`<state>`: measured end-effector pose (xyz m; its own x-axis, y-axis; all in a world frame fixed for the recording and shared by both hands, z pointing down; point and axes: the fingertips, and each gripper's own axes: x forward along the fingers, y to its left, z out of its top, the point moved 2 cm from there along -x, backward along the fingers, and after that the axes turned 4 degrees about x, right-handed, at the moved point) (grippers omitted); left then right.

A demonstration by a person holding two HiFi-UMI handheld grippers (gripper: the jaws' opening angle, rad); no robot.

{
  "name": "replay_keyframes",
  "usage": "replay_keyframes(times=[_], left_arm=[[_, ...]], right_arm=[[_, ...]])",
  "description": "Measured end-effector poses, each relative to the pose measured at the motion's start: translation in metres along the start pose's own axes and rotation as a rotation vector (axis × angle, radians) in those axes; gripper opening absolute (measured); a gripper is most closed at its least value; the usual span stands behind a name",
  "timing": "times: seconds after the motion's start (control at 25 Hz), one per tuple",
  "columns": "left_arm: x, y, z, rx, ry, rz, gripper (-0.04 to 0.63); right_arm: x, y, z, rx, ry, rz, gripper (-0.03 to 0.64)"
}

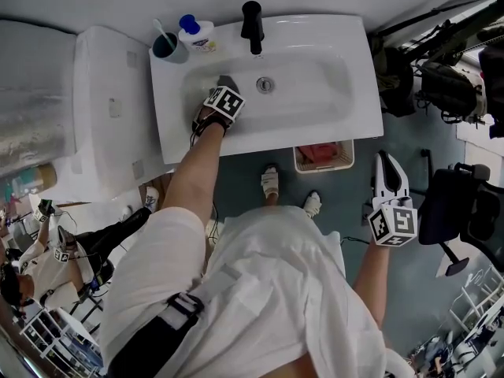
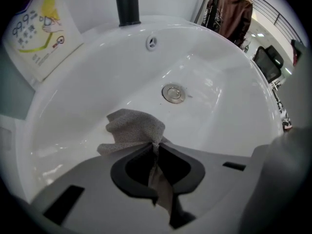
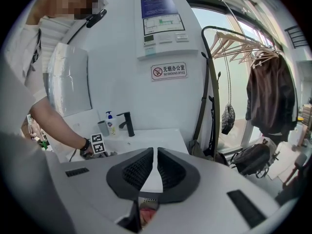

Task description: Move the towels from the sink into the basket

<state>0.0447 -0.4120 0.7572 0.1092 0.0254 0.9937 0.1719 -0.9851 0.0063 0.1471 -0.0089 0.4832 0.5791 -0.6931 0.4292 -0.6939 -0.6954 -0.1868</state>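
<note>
At the far left of my head view, a cup [image 1: 167, 47] with a toothbrush in it stands on the back corner of the sink [image 1: 358, 93]. A soap bottle [image 1: 197, 34] stands just beside it.

Next comes my left gripper [image 1: 226, 83], pointing straight down into the left part of the basin. Its jaws are clamped narrow on the grey towel [image 1: 227, 79]. In the left gripper view, a thin fold of the towel [image 2: 134, 128] runs back between the pads along the line of the jaws. The rest is a crumpled bunch past the tips of the left gripper [image 2: 157, 147], spreading sideways to the left. I can't make out any clear long axis in that bunch. It looks to rest on the basin floor, short of the drain [image 2: 173, 93] and to its left.

The black faucet [image 1: 252, 26] stands at the back rim, in line with the drain [image 1: 265, 85].

Right of that, on the floor under the sink's front edge, sits the basket [image 1: 323, 168]. It has something red-pink in it.

My right gripper [image 1: 383, 157] hangs over the floor, right of the basket. Its jaws [image 3: 155, 152] are together with nothing between them.
</note>
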Motion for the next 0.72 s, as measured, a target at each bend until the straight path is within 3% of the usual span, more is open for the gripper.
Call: replay_keyframes(times=[0.24, 0.72], left_arm=[[-0.030, 0.004, 0.016, -0.100, -0.142, 0.020, 0.038], [-0.116, -0.019, 0.054, -0.149, -0.423, 0.086, 0.037]], right_arm=[[-0.010, -0.007, 0.001, 0.008, -0.022, 0.012, 0.041], [-0.039, -0.025, 0.005, 0.008, -0.078, 0.068, 0.040]])
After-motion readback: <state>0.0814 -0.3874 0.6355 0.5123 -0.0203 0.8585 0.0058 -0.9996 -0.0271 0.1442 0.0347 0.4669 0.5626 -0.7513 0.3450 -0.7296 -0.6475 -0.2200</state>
